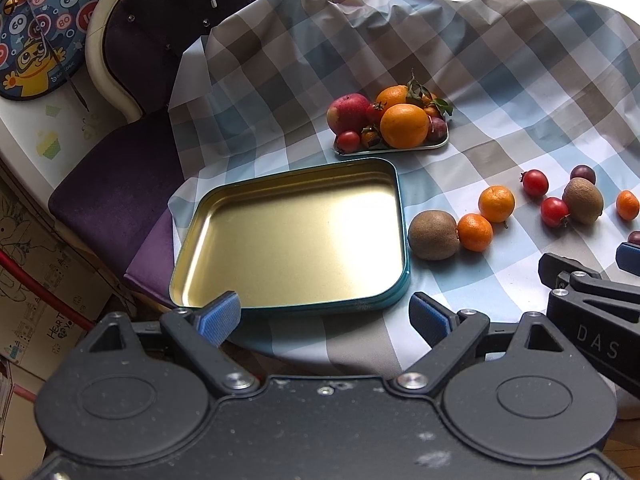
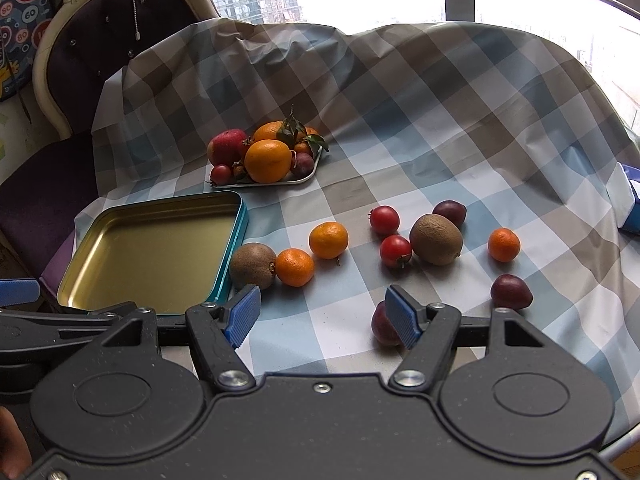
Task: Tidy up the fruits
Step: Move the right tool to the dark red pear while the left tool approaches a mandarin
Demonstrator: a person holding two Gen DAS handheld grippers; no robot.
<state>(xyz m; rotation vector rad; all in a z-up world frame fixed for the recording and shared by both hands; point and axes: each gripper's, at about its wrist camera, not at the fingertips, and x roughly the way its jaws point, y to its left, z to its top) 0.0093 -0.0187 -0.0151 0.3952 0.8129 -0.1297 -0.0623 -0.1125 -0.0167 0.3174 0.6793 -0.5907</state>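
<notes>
You held both grippers, left (image 1: 324,312) and right (image 2: 322,314), jaws apart and empty, while loose fruits (image 2: 328,240) lay at three o'clock of the empty gold-lined teal tin tray (image 2: 152,248), ready for sorting.

Loose: two kiwis (image 2: 253,265), three mandarins (image 2: 328,240), two tomatoes (image 2: 384,219), perhaps three plums (image 2: 511,291).

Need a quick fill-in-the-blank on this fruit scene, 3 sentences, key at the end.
1. The gold tin tray holds ____ fruit.
2. The loose kiwis on the checked cloth number ____.
3. Both the left gripper and the right gripper are ____.

Missing words: no; two; open
</notes>
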